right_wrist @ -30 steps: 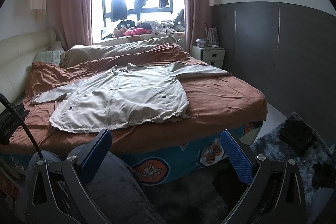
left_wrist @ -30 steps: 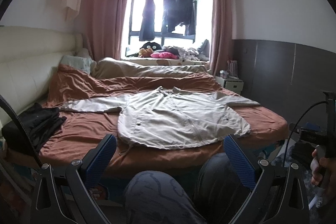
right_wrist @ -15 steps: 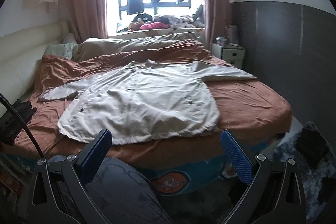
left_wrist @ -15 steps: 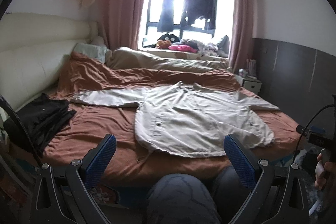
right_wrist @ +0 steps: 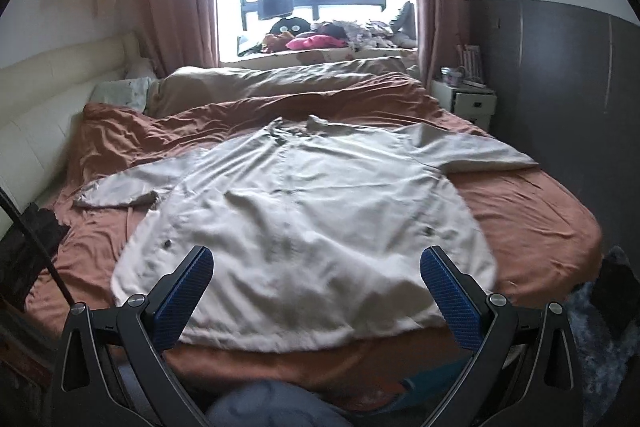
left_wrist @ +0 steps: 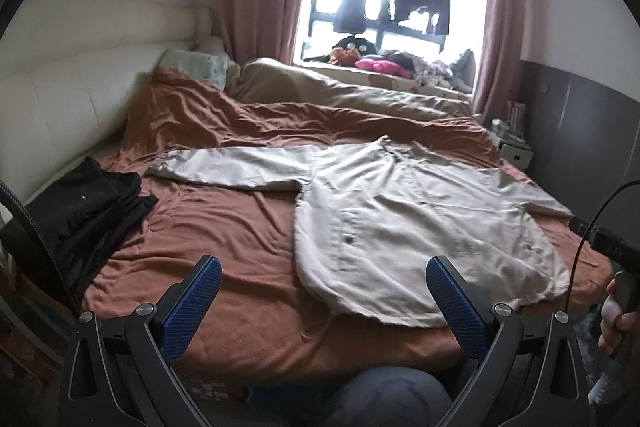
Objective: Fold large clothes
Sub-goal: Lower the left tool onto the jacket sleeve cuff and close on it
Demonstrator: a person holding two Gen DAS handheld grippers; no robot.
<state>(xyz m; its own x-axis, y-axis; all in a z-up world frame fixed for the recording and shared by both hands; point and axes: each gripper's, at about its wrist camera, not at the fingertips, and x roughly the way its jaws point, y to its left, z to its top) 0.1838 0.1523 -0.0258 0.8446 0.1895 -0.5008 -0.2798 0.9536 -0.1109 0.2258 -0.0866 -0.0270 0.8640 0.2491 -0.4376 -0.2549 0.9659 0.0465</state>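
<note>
A large beige jacket (left_wrist: 408, 227) lies flat on the bed's rust-brown sheet (left_wrist: 240, 235), front up, both sleeves spread out, hem toward me. It also shows in the right wrist view (right_wrist: 304, 227), filling the middle. My left gripper (left_wrist: 324, 291) is open and empty, held over the near edge of the bed by the jacket's left hem corner. My right gripper (right_wrist: 316, 279) is open and empty, just short of the hem's middle. Neither touches the cloth.
A pile of black clothes (left_wrist: 84, 203) lies at the bed's left edge. A cream headboard (left_wrist: 80, 87) runs along the left. A rumpled beige duvet (left_wrist: 340, 95) lies at the far side. A white nightstand (right_wrist: 468, 103) and dark wall panels (right_wrist: 560, 87) stand at right.
Both grippers have moved forward toward the bed, so the jacket looms larger. The left view has swung left, the right view has centred on the jacket. Both jaws stay open.
</note>
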